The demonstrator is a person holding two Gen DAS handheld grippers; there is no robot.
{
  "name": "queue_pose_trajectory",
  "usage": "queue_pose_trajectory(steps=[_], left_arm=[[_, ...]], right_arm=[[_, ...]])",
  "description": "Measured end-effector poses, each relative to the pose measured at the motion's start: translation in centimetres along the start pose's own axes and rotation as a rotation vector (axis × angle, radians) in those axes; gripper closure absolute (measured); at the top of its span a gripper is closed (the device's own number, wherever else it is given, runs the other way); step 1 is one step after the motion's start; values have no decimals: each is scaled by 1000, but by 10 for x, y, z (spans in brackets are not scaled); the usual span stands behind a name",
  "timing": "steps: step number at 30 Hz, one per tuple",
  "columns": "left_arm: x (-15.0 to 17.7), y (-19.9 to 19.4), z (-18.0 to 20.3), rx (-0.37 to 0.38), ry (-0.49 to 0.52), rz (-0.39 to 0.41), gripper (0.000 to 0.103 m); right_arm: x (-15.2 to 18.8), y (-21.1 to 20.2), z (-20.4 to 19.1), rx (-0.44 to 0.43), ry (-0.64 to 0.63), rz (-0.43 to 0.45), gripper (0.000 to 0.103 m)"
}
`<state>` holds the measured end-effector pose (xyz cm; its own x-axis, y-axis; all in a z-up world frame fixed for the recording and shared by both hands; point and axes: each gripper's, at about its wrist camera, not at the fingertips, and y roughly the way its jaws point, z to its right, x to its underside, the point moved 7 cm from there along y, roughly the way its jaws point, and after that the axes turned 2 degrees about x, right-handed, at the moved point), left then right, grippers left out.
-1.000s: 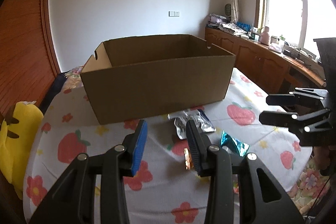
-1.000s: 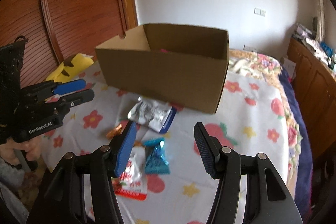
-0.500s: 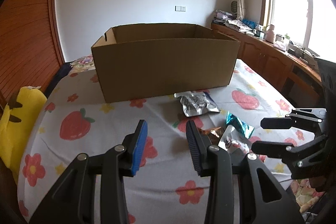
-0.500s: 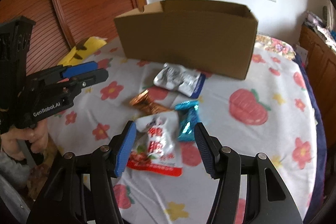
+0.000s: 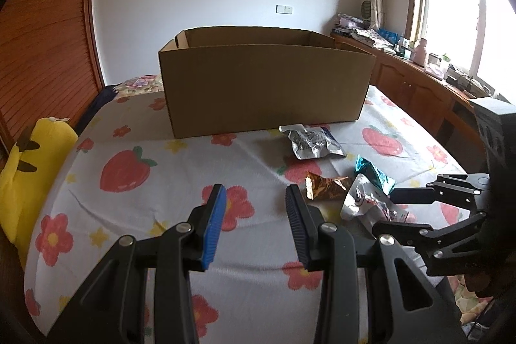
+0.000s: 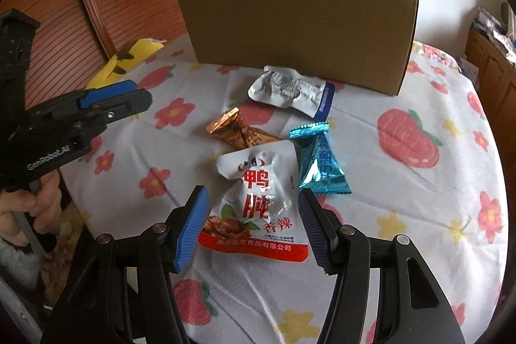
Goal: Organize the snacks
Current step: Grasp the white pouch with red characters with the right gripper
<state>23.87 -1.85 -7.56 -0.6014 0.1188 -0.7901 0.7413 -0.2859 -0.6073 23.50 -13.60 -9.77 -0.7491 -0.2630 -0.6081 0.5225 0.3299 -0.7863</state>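
The white and red foil snack pouch with Chinese lettering (image 6: 258, 199) lies flat on the strawberry-and-flower printed bedsheet (image 6: 419, 215), and my right claw (image 6: 253, 228) hangs over it with its fingers spread apart on either side, gripping nothing; I judge I am at the approach of a first pick, the pouch not yet touched; next I would need to drop lower, close on the crumpled middle of the pouch where there is something to pinch, and carry it over the rim of the open brown cardboard box (image 6: 300, 31) behind; a flat pouch on soft cloth may slip out or bring sheet with it.

Just beyond it sit a teal foil candy packet (image 6: 319, 163), touching the pouch's right edge, a copper-gold foil wrapper (image 6: 235, 131), and a silver foil packet with a blue end (image 6: 290, 91) nearest the box.

My left claw (image 5: 254, 224) is also spread and empty, over bare sheet, well left of the snacks.

The left view alone shows a strip of the box's inner back wall, its floor hidden; only the right view reads the pouch's print; a yellow plush toy (image 5: 29, 163) lies at the bed's edge.
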Motion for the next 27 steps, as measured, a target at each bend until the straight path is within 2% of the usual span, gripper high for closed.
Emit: queue_pose_trajectory(steps=[15,27], left_arm=[[10,-9,-5,-8,-8,-4,65],[14,-8,-5,-11,-10,-14,65]], right_arm=[[-1,11,0,36,-15,-7,42],[-6,25,0,103,-82,-19,34]])
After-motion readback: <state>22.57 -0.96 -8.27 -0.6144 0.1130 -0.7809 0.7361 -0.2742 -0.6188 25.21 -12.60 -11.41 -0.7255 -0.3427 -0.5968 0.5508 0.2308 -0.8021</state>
